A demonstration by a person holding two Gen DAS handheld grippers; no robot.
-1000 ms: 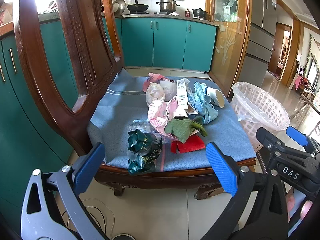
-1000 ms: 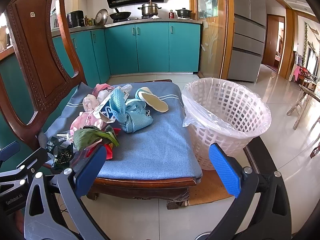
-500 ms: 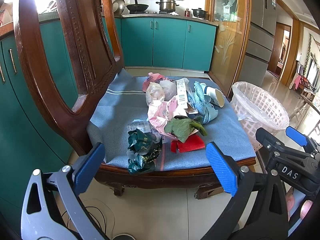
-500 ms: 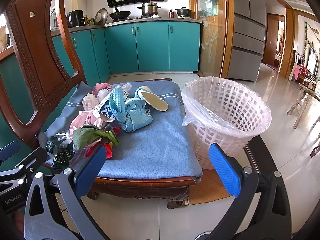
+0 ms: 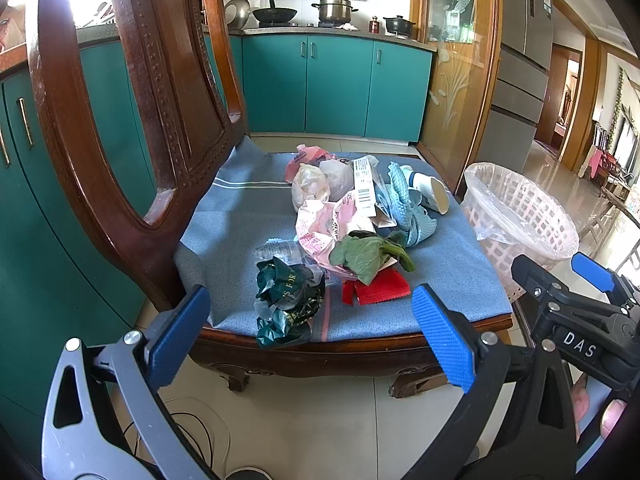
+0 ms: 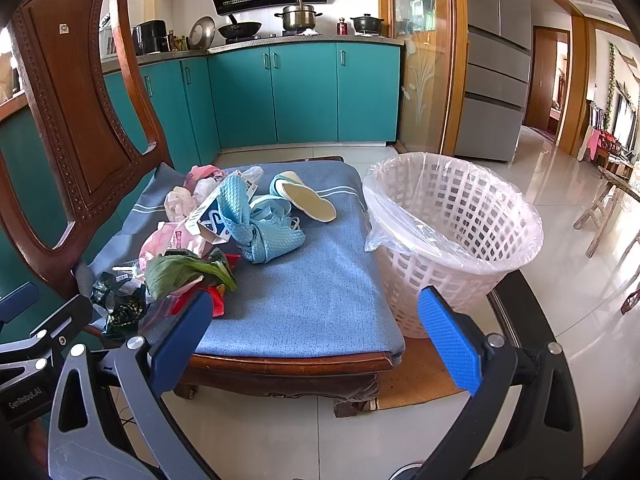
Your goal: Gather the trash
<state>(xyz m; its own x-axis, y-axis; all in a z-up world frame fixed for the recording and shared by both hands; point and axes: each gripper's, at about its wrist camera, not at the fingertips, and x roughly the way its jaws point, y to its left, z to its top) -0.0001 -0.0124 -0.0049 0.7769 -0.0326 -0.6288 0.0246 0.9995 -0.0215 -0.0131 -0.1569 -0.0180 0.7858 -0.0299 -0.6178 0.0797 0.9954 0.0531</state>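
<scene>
A pile of trash lies on the blue chair cushion (image 5: 236, 220): a dark green crumpled wrapper (image 5: 288, 292), a green leaf (image 5: 368, 254), a red packet (image 5: 380, 290), pink and white bags (image 5: 324, 224), a light blue cloth (image 5: 408, 208) and a paper cup (image 5: 430, 196). A white lined basket (image 6: 452, 232) stands on the floor right of the chair. My left gripper (image 5: 310, 338) is open and empty, in front of the seat's edge. My right gripper (image 6: 314, 338) is open and empty, beside it to the right.
The wooden chair back (image 5: 120, 120) rises at the left. Teal kitchen cabinets (image 6: 304, 92) and a fridge (image 6: 496, 60) stand behind. Cables (image 5: 192, 432) lie on the tiled floor below the left gripper. A brown mat (image 6: 420, 376) lies under the basket.
</scene>
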